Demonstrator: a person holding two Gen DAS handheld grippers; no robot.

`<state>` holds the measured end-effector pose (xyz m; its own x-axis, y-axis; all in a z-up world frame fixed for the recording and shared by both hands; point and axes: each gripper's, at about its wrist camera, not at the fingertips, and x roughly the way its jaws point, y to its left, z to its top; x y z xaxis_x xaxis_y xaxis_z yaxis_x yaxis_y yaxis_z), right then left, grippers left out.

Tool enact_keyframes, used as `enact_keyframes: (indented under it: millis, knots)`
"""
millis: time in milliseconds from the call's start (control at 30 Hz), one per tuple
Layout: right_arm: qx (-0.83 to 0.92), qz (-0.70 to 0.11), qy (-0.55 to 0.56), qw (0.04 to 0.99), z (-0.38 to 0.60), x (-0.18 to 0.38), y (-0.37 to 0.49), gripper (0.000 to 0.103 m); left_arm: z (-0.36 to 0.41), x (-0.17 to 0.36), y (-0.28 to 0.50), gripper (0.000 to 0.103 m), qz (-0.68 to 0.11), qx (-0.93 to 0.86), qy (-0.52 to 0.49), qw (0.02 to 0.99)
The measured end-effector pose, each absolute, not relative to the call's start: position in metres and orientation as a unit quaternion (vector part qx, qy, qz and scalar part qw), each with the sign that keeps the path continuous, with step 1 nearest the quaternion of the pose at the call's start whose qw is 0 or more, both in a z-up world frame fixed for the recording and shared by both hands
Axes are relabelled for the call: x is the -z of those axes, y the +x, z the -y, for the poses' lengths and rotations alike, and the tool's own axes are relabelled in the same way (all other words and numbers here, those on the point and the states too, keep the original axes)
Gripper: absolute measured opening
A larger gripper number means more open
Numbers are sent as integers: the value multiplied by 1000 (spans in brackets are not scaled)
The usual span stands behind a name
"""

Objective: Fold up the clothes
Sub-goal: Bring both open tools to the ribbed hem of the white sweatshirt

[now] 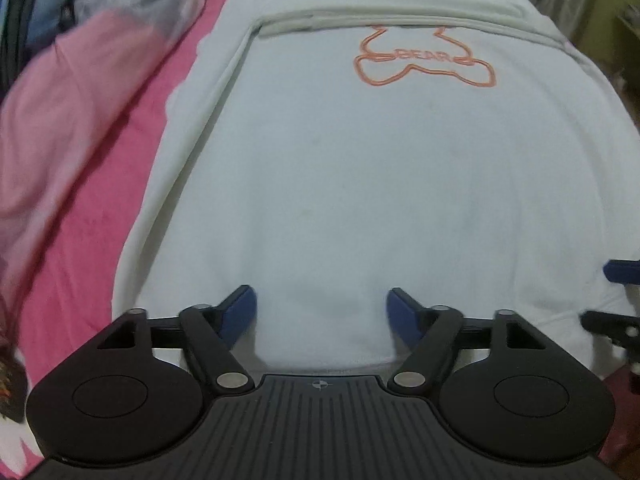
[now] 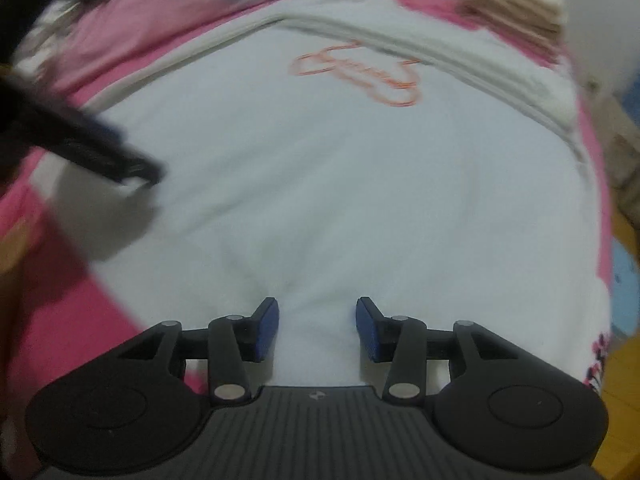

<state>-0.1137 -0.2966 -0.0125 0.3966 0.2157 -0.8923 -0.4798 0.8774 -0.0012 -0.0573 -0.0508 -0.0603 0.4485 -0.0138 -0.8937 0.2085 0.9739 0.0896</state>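
Here: white sweatshirt flat on pink bed; left gripper and right gripper fingers spread, empty.

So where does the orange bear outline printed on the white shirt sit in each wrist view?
Left wrist view: the orange bear outline sits upper right of centre on the white shirt, sharp, lettering readable.
Right wrist view: the same outline sits upper centre-right, tilted and blurred.
Shared landmark: the folded sleeve band running just beyond the print in both views.
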Motion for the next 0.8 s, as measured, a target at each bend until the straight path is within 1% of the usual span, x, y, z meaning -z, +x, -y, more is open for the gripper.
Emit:
enact_keyframes:
  millis: [100,167,267,333,400,433,467,500,533,600,800]
  knots:
    - [-203,-508,-92,832,300,-1,-108,45,59,62,-67,90,-508,58,112,852]
    - [-185,-495,-76,845,300,-5,-104,45,59,64,-70,98,-504,49,115,854]
    - [-157,-489,-75,855,302,-2,-100,46,56,67,-67,103,-513,34,95,852]
    - [-142,-490,-77,857,305,3,-98,47,52,69,-65,103,-523,26,73,849]
    - [-134,-484,-89,860,305,5,-98,50,51,70,-65,103,-525,24,68,848]
    - [-134,-480,-89,862,306,5,-97,56,51,70,-66,103,-524,24,69,848]
    - [-133,-477,-89,864,308,6,-96,65,52,70,-66,103,-523,24,72,849]
    - [-131,-475,-88,866,309,6,-97,69,53,70,-67,103,-522,25,74,849]
    - [-129,-476,-86,866,310,8,-96,71,54,71,-68,103,-521,25,77,850]
    - [-125,-488,-79,860,311,17,-91,72,54,72,-68,103,-521,24,77,850]
    - [-123,-494,-69,858,311,24,-94,84,54,71,-66,103,-520,24,79,850]
